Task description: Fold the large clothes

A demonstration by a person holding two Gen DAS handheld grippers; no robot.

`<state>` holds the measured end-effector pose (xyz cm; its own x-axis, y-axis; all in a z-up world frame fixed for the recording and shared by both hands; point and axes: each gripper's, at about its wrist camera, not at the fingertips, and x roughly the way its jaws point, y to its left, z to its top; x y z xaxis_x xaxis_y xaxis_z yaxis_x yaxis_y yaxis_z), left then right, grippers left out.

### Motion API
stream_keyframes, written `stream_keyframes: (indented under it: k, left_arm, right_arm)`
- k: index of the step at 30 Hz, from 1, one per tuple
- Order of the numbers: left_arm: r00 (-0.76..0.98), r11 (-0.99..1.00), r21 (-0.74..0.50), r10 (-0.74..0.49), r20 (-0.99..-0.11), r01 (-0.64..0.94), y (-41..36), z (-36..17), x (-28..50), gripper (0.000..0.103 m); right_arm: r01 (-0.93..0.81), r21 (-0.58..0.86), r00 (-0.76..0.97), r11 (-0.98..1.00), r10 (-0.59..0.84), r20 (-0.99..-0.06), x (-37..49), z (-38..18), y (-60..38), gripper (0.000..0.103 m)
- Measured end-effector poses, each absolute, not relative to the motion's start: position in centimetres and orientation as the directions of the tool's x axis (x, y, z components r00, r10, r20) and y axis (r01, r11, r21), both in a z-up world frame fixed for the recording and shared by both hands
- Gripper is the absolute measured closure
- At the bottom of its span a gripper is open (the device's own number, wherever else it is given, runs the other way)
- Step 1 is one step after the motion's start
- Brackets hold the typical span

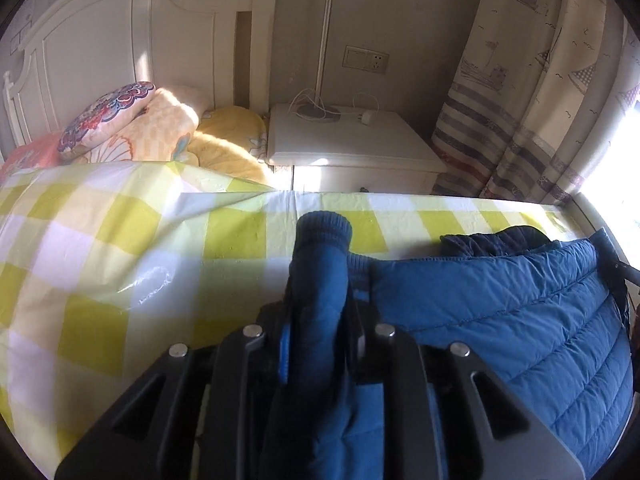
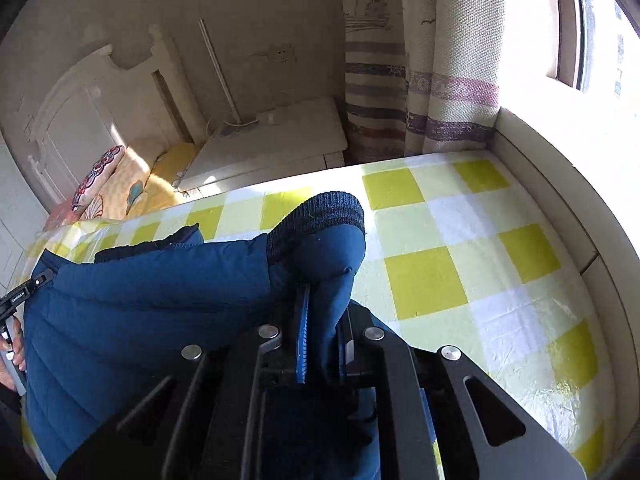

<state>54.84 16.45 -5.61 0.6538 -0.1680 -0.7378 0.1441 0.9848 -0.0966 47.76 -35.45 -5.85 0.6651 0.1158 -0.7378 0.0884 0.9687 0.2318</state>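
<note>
A blue quilted puffer jacket [image 1: 500, 312] lies on a bed with a yellow-and-white checked cover [image 1: 120, 240]. My left gripper [image 1: 320, 312] is shut on one sleeve near its dark ribbed cuff [image 1: 324, 224], which sticks up between the fingers. My right gripper [image 2: 324, 320] is shut on the other sleeve, its ribbed cuff [image 2: 320, 212] bulging above the fingers. The jacket body [image 2: 140, 300] spreads to the left in the right wrist view, over the checked cover [image 2: 460, 240]. The left gripper's edge [image 2: 20, 296] shows at the far left there.
A white nightstand [image 1: 348, 140] with a lamp pole and cables stands beyond the bed. Pillows and a folded quilt [image 1: 152, 124] lie by the white headboard. A patterned curtain [image 1: 540, 100] hangs at the right by a bright window [image 2: 592, 40]. A wooden ledge [image 2: 560, 184] borders the bed.
</note>
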Motion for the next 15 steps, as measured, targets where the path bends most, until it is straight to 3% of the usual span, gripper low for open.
stream_keyframes:
  k: [3, 5, 6, 7, 9, 10, 12, 15]
  left_arm:
    - [0.578, 0.994, -0.026, -0.083, -0.812, 0.105, 15.3, -9.4, 56.2, 0.067]
    - [0.6, 0.994, 0.058, -0.006, -0.8, 0.088, 14.5, -9.1, 56.1, 0.06]
    - [0.607, 0.991, 0.113, 0.045, -0.793, 0.075, 14.2, -9.1, 56.0, 0.05]
    - [0.615, 0.984, 0.17, 0.098, -0.783, 0.06, 13.9, -8.9, 55.7, 0.045]
    - [0.654, 0.969, 0.246, 0.169, -0.737, 0.028, 13.5, -7.6, 54.8, 0.028]
    - [0.691, 0.96, 0.28, 0.202, -0.694, 0.0, 13.4, -6.4, 54.1, 0.024]
    - [0.77, 0.957, 0.289, 0.213, -0.602, -0.039, 12.5, -3.9, 52.1, 0.005]
    - [0.814, 0.975, 0.221, 0.098, -0.572, 0.038, 9.3, -1.0, 50.7, 0.003]
  right_arm:
    - [0.105, 0.205, 0.58, 0.973, 0.107, -0.808, 49.5, -8.6, -35.2, 0.09]
    - [0.123, 0.225, 0.586, 0.966, 0.113, -0.802, 49.6, -9.7, -35.2, 0.09]
    - [0.127, 0.223, 0.584, 0.967, 0.109, -0.805, 49.6, -9.6, -35.2, 0.09]
    - [0.128, 0.214, 0.58, 0.969, 0.102, -0.809, 49.6, -9.5, -35.1, 0.078]
    - [0.144, 0.151, 0.567, 0.978, 0.043, -0.823, 49.1, -8.5, -34.8, 0.041]
    - [0.153, 0.121, 0.586, 0.981, 0.009, -0.81, 48.6, -7.6, -34.7, 0.038]
    - [0.122, 0.116, 0.661, 0.986, 0.006, -0.75, 47.0, -5.2, -34.2, 0.038]
    - [0.018, 0.101, 0.704, 0.995, 0.059, -0.707, 46.4, -2.4, -30.3, 0.038]
